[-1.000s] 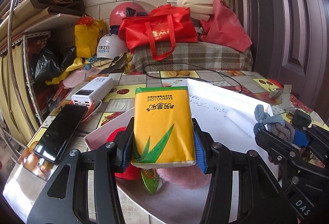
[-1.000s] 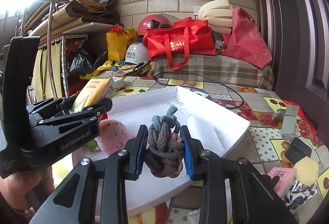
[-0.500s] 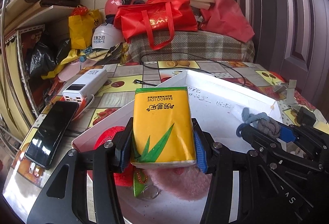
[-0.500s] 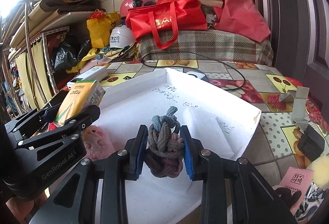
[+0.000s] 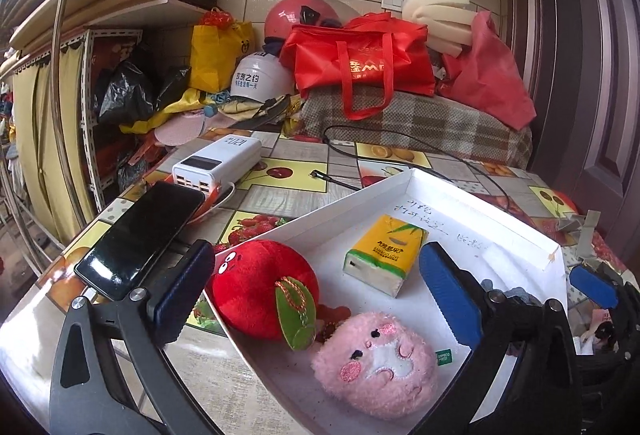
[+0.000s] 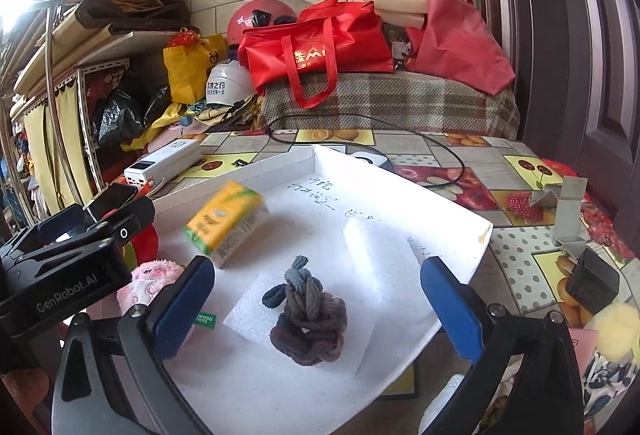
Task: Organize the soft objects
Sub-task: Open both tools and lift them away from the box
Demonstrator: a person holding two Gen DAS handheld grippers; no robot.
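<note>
A white tray [image 5: 480,206] [image 6: 400,185] holds a red plush apple [image 5: 248,287], a pink plush [image 5: 376,363] and a yellow tissue pack [image 5: 386,251] [image 6: 226,225], which lies on its side. My left gripper [image 5: 316,291] is opening wide over the tray's near corner, its pads touching nothing, and the tissue pack lies free beyond them. My right gripper [image 6: 316,301] is opening too. A grey-brown rope knot [image 6: 308,319] rests between its spread jaws on a white foam sheet [image 6: 384,255], clear of both pads.
A white power bank [image 5: 218,165], a black phone [image 5: 144,235] and a black cable [image 5: 400,147] lie left of and behind the tray. Red bags [image 5: 360,59] and helmets crowd the back. A grey bracket [image 6: 568,207], a black box [image 6: 592,283] and a yellow sponge [image 6: 616,327] sit at right.
Both grippers have opened. The tissue pack has dropped out of the left jaws into the tray, and the rope knot has left the right jaws and now rests on the foam sheet.
</note>
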